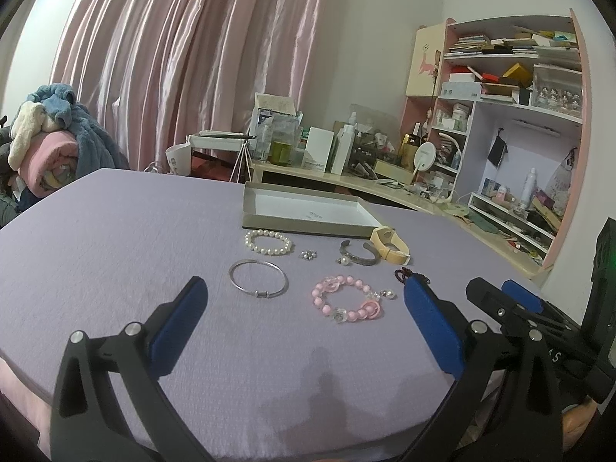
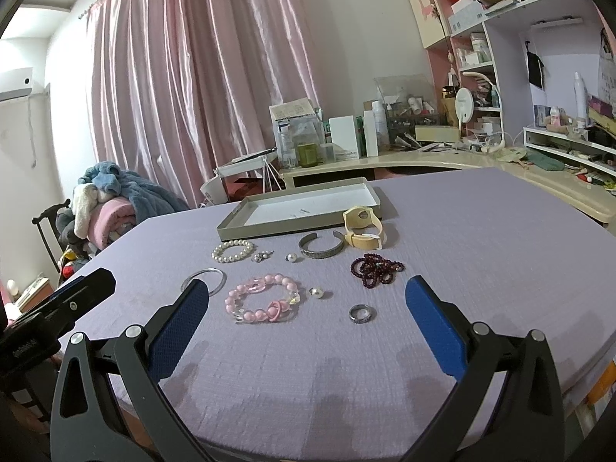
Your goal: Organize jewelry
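Note:
Jewelry lies on a lilac table cloth [image 1: 115,238] in front of a shallow grey tray [image 1: 269,220] [image 2: 246,233], which is empty. There is a pearl bracelet [image 1: 268,241] [image 2: 232,250], a silver bangle [image 1: 258,282] [image 2: 215,279], a pink bead bracelet [image 1: 346,300] [image 2: 261,298], a grey cuff [image 1: 358,256] [image 2: 321,248], a cream watch [image 1: 389,244] [image 2: 364,227], dark red beads [image 2: 375,267], a ring [image 2: 361,312] and small earrings [image 1: 308,255]. My left gripper [image 1: 304,315] is open and empty before the bangle. My right gripper [image 2: 308,315] is open and empty before the pink bracelet.
A cluttered beige desk [image 1: 385,188] [image 2: 423,159] and pink shelves [image 1: 512,115] stand behind the table at the right. A chair piled with blankets [image 1: 46,142] [image 2: 115,200] stands at the left. Pink curtains [image 1: 184,57] hang behind.

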The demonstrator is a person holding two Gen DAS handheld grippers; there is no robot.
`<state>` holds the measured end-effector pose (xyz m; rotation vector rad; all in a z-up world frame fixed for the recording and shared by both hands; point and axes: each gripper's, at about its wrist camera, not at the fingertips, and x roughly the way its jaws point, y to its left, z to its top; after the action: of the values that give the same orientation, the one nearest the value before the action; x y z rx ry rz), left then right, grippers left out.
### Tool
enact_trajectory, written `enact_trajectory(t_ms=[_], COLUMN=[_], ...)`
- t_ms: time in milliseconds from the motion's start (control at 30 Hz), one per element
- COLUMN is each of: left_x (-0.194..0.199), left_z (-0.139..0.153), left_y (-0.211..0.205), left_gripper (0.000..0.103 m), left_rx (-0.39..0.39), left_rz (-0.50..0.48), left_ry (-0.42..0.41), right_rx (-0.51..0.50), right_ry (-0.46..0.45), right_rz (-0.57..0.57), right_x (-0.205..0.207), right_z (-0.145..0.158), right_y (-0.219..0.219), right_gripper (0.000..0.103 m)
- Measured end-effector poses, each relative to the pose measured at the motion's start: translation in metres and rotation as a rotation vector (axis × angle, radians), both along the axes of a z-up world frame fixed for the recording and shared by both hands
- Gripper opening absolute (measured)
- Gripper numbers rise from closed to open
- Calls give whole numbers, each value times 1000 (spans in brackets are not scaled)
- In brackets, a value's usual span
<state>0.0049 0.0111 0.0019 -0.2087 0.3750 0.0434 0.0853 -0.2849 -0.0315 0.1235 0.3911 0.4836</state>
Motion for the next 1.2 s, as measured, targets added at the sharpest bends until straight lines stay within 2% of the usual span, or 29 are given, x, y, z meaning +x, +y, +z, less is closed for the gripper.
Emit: enact_trajectory(t_ms=[233,400,467,533,800,1033,1200], left_x=[12,21,24,30,48,57,59], left_z=[-12,-22,-26,-30,-46,-53,-55], left_y=[2,8,10,10,12,16,17], left_gripper=[101,101,101,101,101,101,101], left_rx=[-6,-20,-22,-20,-18,-34,-34], left_rz=[24,30,27,23,20,19,13], left_ry=[45,85,99,119,202,236,252], right_rx=[-30,-81,-108,-162,-258,-292,-306], right_ry=[55,144,169,198,311,311,312], right_rz=[-12,-21,-23,-35,-53,-76,-83], right_x=[14,34,40,49,75,83,86], right_z=[-15,-29,-33,-36,-51,-50,-49], right_y=[3,8,11,16,27,31,33], right_gripper=[102,91,80,75,62,48,46])
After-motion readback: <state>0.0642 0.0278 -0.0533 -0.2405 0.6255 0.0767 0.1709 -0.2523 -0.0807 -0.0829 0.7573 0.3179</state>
